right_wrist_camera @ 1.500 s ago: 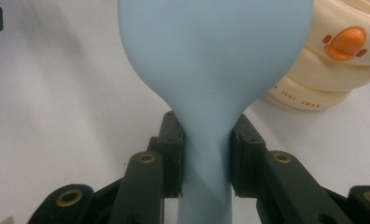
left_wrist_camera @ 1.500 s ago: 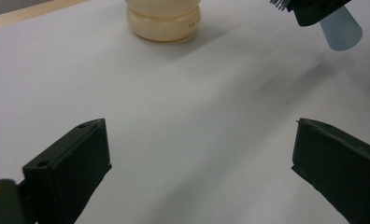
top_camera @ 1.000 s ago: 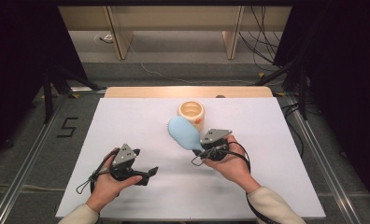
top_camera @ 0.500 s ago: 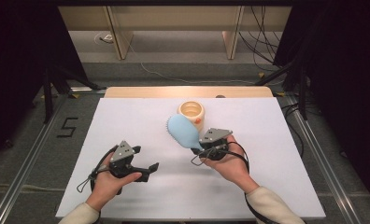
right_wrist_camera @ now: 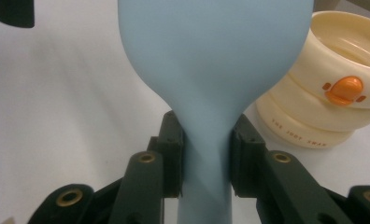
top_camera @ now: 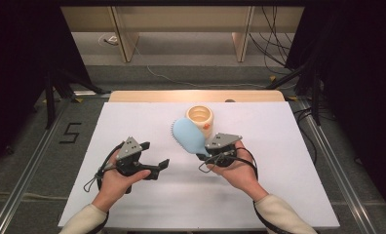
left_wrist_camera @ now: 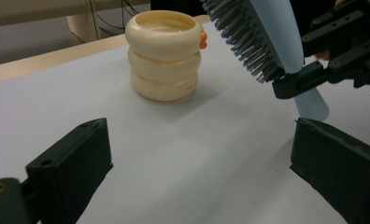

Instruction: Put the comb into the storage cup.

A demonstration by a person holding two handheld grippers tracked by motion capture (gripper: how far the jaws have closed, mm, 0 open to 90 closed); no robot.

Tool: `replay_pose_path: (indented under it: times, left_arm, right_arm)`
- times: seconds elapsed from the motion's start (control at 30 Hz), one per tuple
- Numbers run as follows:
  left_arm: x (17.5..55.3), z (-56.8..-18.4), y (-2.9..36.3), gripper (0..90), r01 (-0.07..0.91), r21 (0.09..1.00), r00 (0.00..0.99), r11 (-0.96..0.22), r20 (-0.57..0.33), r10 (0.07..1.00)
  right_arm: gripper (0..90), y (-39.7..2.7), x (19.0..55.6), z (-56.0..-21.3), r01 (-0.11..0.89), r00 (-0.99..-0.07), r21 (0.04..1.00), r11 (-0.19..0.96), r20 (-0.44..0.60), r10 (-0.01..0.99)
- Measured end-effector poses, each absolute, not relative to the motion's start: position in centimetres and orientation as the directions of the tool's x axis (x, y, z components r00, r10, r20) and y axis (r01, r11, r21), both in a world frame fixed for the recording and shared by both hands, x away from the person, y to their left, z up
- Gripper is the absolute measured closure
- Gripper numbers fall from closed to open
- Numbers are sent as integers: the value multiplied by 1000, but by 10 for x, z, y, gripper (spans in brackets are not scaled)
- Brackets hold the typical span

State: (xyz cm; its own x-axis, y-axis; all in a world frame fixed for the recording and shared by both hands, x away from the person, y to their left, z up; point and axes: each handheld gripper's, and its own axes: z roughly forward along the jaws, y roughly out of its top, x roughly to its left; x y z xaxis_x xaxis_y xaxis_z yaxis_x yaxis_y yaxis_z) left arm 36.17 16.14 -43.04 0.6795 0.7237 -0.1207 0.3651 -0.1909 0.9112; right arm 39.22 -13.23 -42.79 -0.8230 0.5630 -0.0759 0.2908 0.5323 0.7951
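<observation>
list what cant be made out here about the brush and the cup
- Brush bristles, right gripper view: they face away, behind its blue back.
- Brush handle end, right gripper view: cut off by the bottom edge.
- Cup inside, left gripper view: hidden by its rim.
- Cup lettering, right gripper view: too small.

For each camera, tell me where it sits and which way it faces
High view: above the person's side, facing forward and down; both hands, left gripper.
Left gripper view: on that gripper, facing the cream cup between its open jaws.
Right gripper view: on the right gripper, jaws clamping the blue brush.
All share brush and cup.
</observation>
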Motion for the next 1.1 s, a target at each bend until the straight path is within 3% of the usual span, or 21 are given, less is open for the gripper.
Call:
replay_pose_path:
  times: [1.1]
  left_arm:
    - [384,-409,140,71,327,933,697,-149,-132,705]
  right_arm:
    - [704,-128,393,-423,275,-820,826,492,-66,569]
